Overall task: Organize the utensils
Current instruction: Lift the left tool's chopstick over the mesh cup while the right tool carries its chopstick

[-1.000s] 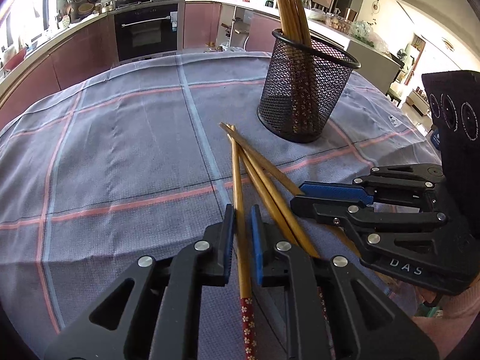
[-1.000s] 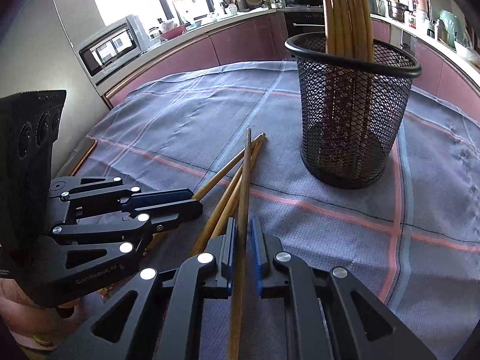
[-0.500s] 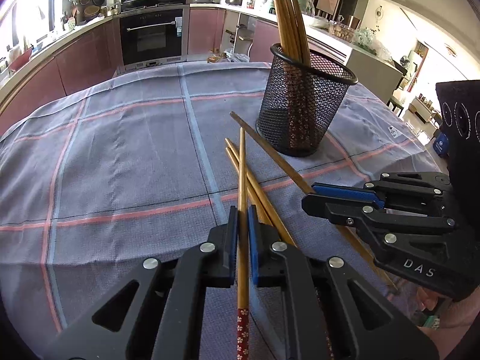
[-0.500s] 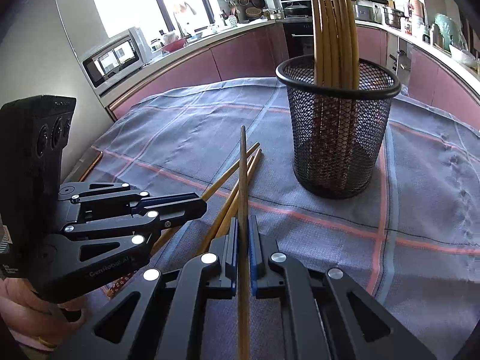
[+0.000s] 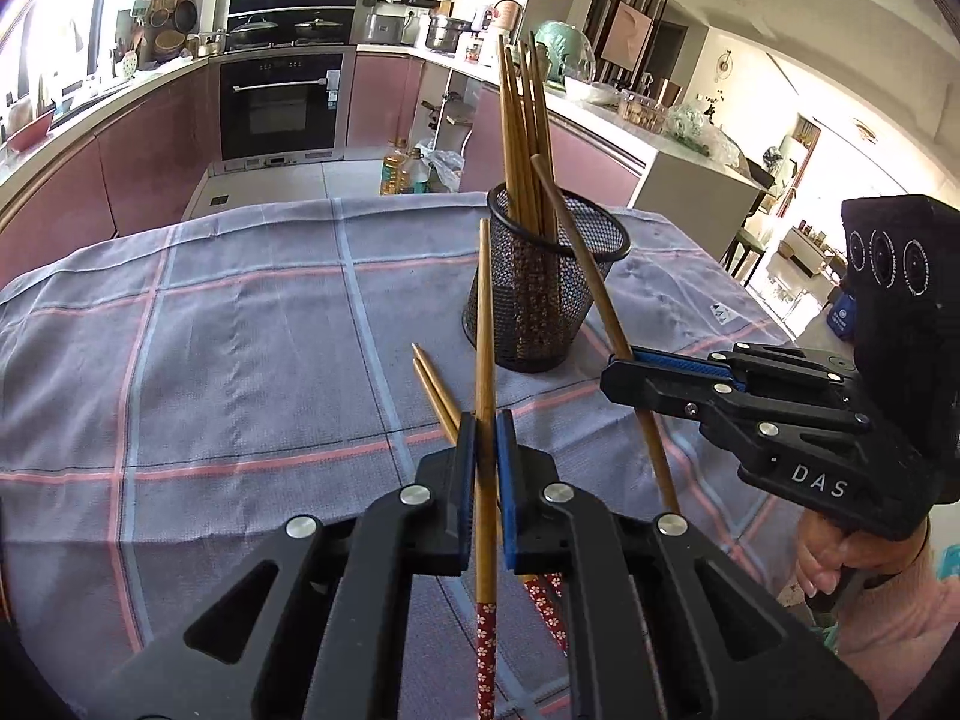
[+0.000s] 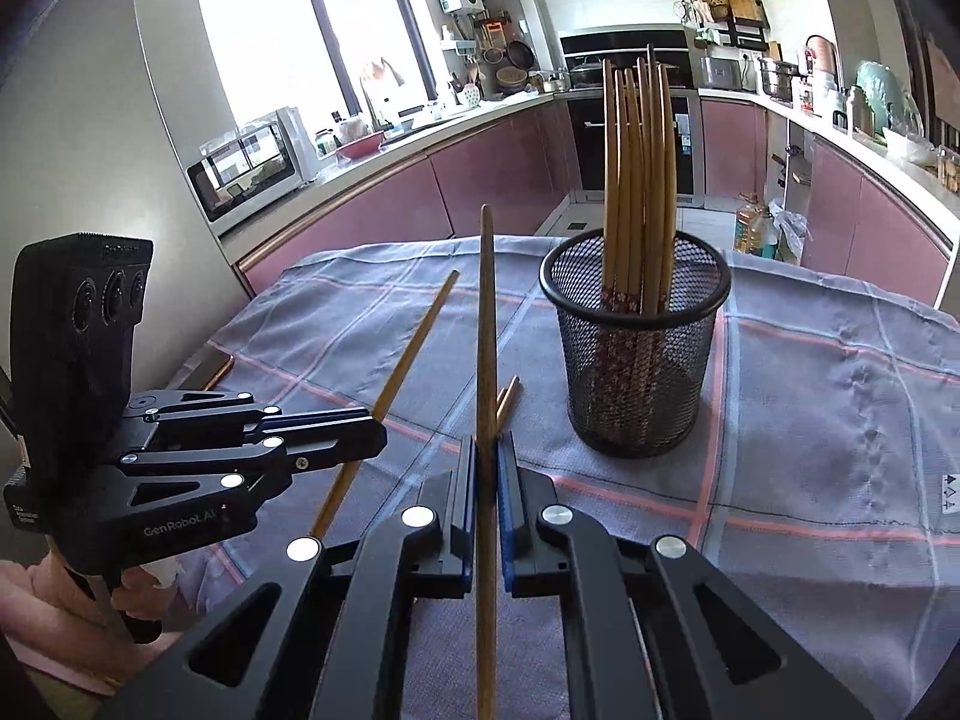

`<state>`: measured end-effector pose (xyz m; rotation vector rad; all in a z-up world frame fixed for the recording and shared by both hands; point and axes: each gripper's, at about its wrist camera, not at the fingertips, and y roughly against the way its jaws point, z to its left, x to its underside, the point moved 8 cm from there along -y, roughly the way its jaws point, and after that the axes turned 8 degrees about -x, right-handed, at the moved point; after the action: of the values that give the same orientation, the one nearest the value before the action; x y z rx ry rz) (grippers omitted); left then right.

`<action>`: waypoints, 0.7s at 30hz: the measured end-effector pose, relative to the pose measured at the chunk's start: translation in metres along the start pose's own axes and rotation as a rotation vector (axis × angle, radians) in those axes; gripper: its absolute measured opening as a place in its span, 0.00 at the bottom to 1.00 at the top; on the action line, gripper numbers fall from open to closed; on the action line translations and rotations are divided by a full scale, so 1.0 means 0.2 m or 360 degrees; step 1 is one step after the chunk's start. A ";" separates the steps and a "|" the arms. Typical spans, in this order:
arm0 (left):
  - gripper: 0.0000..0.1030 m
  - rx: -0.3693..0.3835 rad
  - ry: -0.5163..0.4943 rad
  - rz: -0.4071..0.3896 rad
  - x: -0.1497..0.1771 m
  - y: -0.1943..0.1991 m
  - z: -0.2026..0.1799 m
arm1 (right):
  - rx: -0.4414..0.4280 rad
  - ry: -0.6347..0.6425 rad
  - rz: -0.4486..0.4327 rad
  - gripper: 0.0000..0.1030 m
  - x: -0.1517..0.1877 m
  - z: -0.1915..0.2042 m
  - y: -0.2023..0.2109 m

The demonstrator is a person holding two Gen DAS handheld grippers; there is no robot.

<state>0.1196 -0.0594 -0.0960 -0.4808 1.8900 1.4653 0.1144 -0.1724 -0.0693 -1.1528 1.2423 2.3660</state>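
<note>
Left gripper (image 5: 486, 438): jaws pinching one chopstick (image 5: 483, 324), lifted. Right gripper (image 6: 486, 456): same, another chopstick (image 6: 487, 324). Two, seemingly, lie on the surface (image 5: 240, 330) (checked cloth) beside the holder (image 6: 636, 354).

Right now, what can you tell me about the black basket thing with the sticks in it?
The black mesh cup is round, made of see-through wire netting with a solid rim on top. It stands upright on the checked grey cloth. Inside it a bunch of brown chopsticks stands tall, poking far above the rim, their red flowery ends down at the bottom. Neither tool touches it.
</note>
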 end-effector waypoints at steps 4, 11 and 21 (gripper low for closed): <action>0.07 0.0029 -0.0001 -0.0061 -0.06 0.09 -0.01 | -0.0001 -0.0012 -0.0067 0.06 -0.06 -0.02 0.07; 0.07 0.0089 -0.0011 -0.0162 -0.16 0.23 -0.02 | 0.0005 -0.0016 -0.0157 0.06 -0.13 -0.06 0.16; 0.07 0.0133 -0.0007 -0.0258 -0.29 0.31 -0.04 | 0.0019 0.0018 -0.0252 0.06 -0.25 -0.09 0.25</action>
<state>0.1172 -0.0553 -0.0100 -0.5764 1.8550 1.2765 0.1309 -0.2091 -0.0094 -1.2144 1.1227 2.2367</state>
